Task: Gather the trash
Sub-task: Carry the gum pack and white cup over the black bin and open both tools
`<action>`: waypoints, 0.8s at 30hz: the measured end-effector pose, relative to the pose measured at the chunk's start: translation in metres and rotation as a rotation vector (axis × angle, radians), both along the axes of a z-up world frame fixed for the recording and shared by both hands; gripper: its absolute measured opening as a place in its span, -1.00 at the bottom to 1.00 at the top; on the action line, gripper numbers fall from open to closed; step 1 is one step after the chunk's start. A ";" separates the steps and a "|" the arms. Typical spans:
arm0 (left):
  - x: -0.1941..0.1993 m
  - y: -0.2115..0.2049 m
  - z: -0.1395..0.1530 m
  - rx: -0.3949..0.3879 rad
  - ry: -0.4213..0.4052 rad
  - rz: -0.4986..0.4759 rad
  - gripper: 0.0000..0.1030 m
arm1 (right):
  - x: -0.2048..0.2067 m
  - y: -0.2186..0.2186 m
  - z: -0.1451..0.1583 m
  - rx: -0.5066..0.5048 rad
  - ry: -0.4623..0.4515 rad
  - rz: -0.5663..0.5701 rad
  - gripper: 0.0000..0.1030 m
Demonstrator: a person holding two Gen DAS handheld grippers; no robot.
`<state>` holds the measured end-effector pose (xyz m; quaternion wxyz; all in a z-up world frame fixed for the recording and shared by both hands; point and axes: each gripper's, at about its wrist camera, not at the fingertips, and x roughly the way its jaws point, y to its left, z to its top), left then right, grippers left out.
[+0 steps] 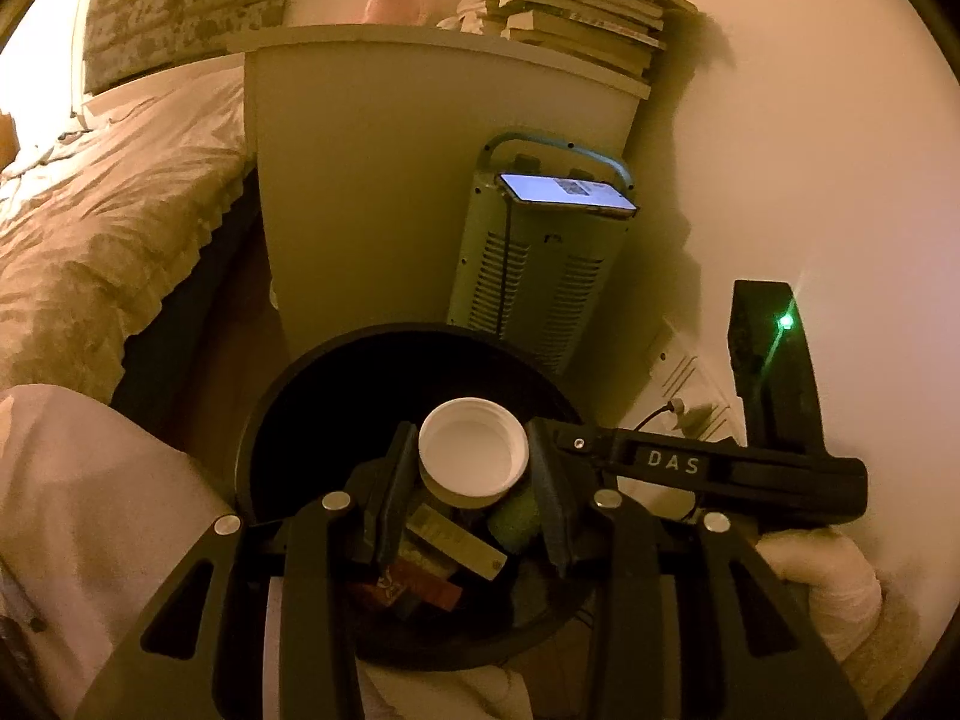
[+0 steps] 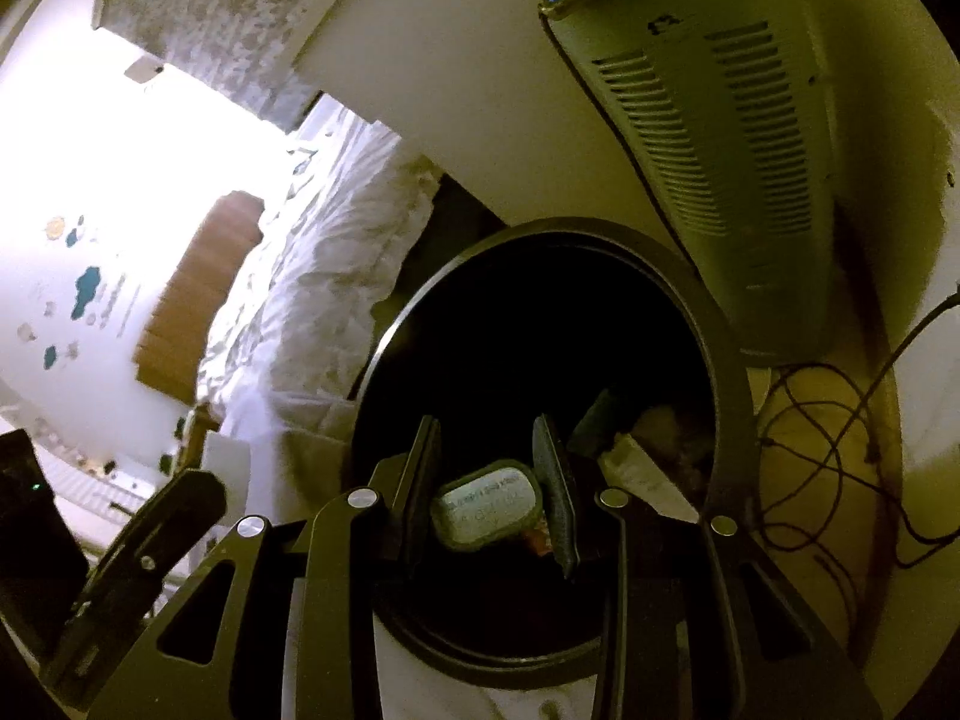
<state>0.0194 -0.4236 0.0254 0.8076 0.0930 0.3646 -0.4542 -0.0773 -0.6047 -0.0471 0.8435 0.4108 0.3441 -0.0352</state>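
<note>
Pinching the white cup (image 1: 474, 450) in my left gripper (image 1: 474, 468) over the black bin (image 1: 288, 384), I'd release it centrally; right gripper (image 2: 489, 498) grips a small tub (image 2: 487, 507) there too.

A pale green slatted heater (image 1: 528, 252) stands beside the white bedside cabinet (image 1: 384, 180), a lit phone (image 1: 567, 195) on top, paperbacks (image 1: 576, 12) stacked above, rumpled bed (image 1: 108, 228) alongside.
</note>
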 end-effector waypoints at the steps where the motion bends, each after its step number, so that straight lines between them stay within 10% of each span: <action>1: -0.001 0.000 0.001 0.001 -0.002 0.000 -0.22 | -0.001 0.000 0.000 0.003 -0.005 -0.002 -0.36; 5: -0.005 0.004 0.008 -0.012 -0.028 0.012 0.31 | -0.001 0.002 0.007 -0.015 -0.009 -0.003 -0.36; 24: -0.004 0.061 0.034 -0.058 -0.088 0.128 0.75 | 0.018 0.045 0.047 -0.070 -0.076 0.081 0.19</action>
